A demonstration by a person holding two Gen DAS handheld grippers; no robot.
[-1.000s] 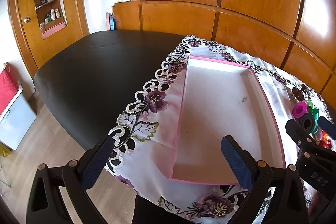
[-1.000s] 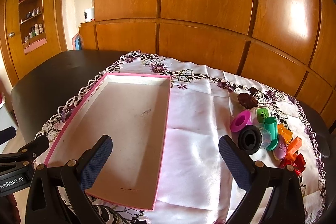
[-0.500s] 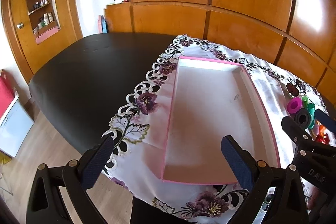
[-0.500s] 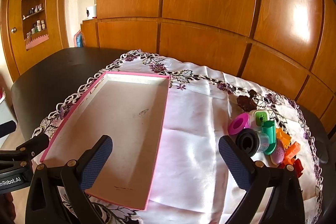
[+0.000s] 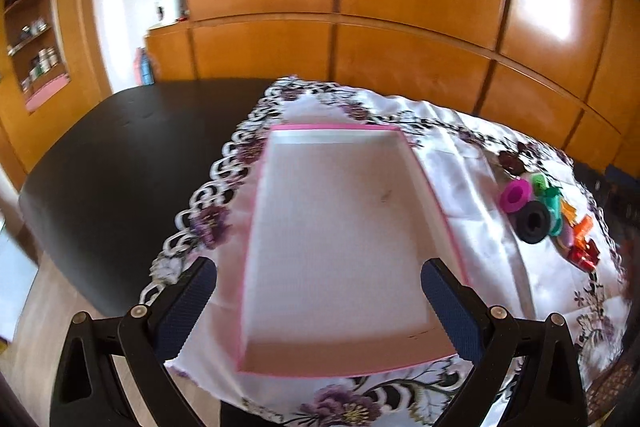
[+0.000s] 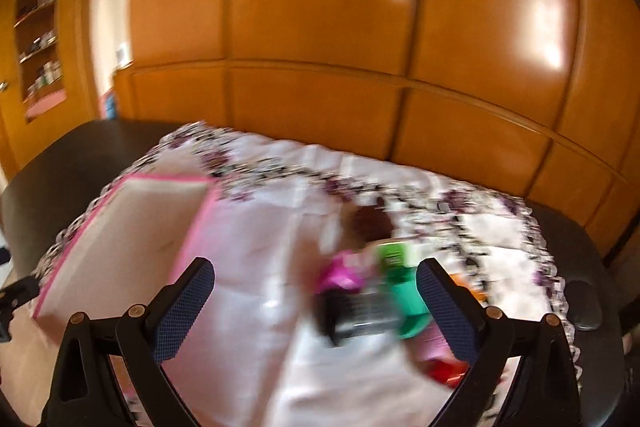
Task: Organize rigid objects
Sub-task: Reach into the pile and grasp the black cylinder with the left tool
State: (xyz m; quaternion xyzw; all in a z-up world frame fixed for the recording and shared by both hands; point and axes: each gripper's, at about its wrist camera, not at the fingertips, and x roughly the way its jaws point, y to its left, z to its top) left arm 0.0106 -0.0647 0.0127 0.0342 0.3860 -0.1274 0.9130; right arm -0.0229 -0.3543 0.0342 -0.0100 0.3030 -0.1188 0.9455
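Observation:
A shallow pink-rimmed tray (image 5: pixel 438 195) lies empty on the white embroidered cloth (image 5: pixel 472 167), seen from above in the left wrist view. My left gripper (image 5: pixel 319 301) hangs open over the tray's near end, holding nothing. A cluster of small colourful objects lies to the tray's right: a magenta ring (image 5: pixel 516 194), a black spool (image 5: pixel 533 222), green pieces (image 5: pixel 554 199) and orange and red pieces (image 5: pixel 582 239). In the blurred right wrist view my right gripper (image 6: pixel 316 301) is open just before that cluster, with the black spool (image 6: pixel 358 311) and a green piece (image 6: pixel 408 301) between its fingers' line. The tray (image 6: pixel 184 247) shows at left.
The cloth covers the right part of a black table (image 5: pixel 120 167). Wooden cabinet panels (image 5: pixel 400 7) stand right behind the table. An open shelf niche (image 5: pixel 34 27) with small bottles is at far left. Bare floor (image 5: pixel 24 307) shows beyond the table's near left edge.
Both grippers swung to the right. The right gripper moved over toward the colourful cluster, which now sits low between its fingers; the view is motion-blurred. The tray has not moved.

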